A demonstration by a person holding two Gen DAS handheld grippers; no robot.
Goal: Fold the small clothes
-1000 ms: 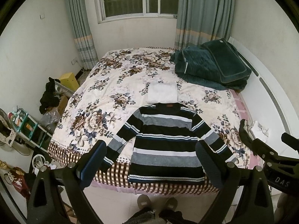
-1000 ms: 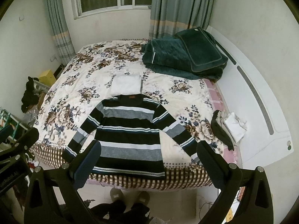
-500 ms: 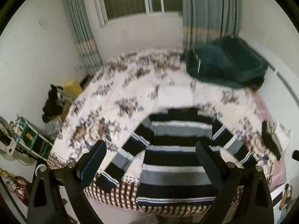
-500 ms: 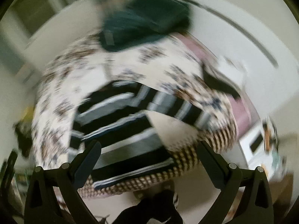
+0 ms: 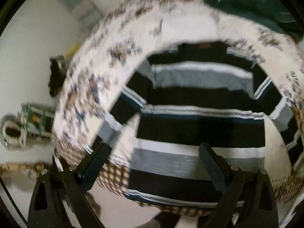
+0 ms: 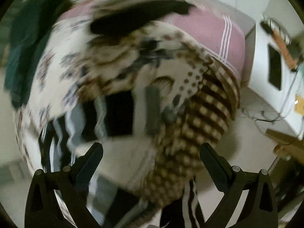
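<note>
A black, grey and white striped sweater (image 5: pixel 199 117) lies flat on the floral bedspread (image 5: pixel 117 43), hem toward me, sleeves spread. My left gripper (image 5: pixel 152 163) is open and empty, low over the sweater's lower left part near the left sleeve (image 5: pixel 114 125). My right gripper (image 6: pixel 150 161) is open and empty above the bed's right front corner, where the right sleeve (image 6: pixel 117 117) ends. Both views are blurred.
A dark green quilt (image 5: pixel 247 1) lies at the far right of the bed. A dark garment (image 6: pixel 136 20) lies on the pink sheet (image 6: pixel 205 36). A white cabinet (image 6: pixel 273 60) stands right of the bed. Clutter (image 5: pixel 28 117) sits on the floor at left.
Both grippers have dropped down and forward toward the bed. The left closed in on the sweater's left side; the right swung toward the right sleeve and bed corner. Both stayed open.
</note>
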